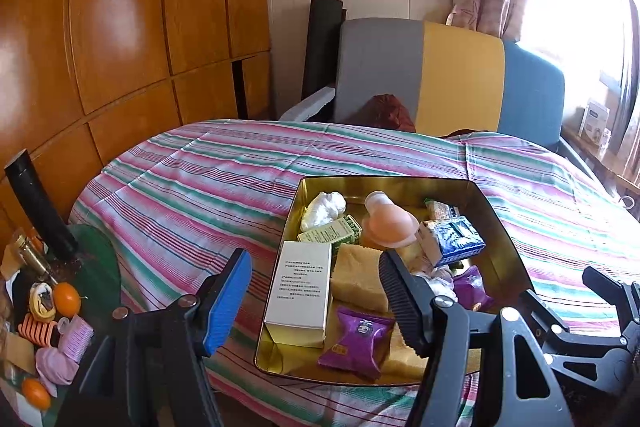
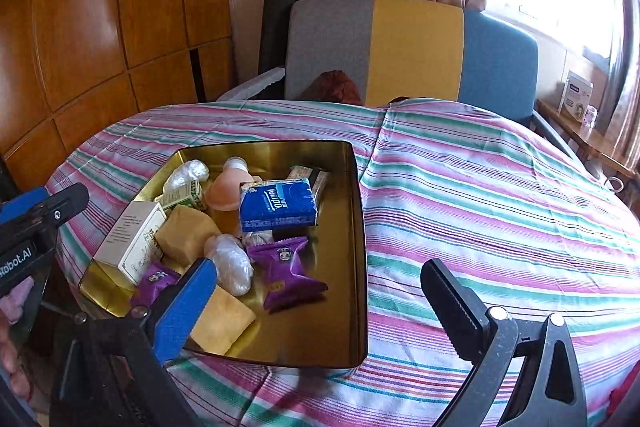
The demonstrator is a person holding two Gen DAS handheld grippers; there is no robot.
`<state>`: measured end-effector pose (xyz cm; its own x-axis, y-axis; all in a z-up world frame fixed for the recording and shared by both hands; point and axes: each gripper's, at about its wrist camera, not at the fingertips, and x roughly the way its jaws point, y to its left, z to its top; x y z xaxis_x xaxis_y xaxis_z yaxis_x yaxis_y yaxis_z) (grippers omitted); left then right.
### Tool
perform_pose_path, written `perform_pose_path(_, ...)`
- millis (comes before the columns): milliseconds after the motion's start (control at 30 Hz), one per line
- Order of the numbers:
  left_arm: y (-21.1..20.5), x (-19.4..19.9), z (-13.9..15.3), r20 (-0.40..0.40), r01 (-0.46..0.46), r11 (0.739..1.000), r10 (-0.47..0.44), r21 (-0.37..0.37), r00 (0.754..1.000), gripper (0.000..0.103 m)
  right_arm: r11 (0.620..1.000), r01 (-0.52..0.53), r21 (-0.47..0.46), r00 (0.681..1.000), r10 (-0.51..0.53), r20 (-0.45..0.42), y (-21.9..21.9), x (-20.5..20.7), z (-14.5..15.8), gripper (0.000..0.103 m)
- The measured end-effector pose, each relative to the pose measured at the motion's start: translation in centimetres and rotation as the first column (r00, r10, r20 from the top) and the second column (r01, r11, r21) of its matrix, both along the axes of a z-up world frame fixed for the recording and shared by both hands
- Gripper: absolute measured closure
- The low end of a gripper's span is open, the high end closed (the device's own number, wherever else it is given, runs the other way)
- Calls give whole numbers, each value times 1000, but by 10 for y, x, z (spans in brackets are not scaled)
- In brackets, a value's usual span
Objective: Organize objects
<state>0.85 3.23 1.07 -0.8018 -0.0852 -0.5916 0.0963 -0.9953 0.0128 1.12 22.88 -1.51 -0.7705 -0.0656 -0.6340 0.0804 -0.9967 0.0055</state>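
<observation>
A gold metal tray sits on a striped cloth. It holds a white box, purple snack packets, yellow sponge pieces, a blue tissue pack, a peach bottle and a green box. My left gripper is open and empty above the tray's near left part. My right gripper is open and empty over the tray's near right edge; it also shows in the left wrist view.
The striped cloth covers a round table. A grey, yellow and blue chair stands behind it. At the left a side surface holds a black cylinder, oranges and small clutter. Wooden panels line the left wall.
</observation>
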Motion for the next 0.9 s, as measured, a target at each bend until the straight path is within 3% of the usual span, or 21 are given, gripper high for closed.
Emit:
perform_pose_path(567,-10,-5,-7,43,10,999,-12,42,999,36,1000,-18,23,1000,18,-15,-13,-8,7,0)
perform_pose_path(667,-9,-4,-7,27,8,1000,-9,28,1000,42,1000,-21,24,1000,21,-8,-14,-9,6,0)
perform_pose_path(900,-9,-4,-5,20,12,1000,-13,19,1000,44,1000,-23,22,1000,23,-4,-15,-9,4,0)
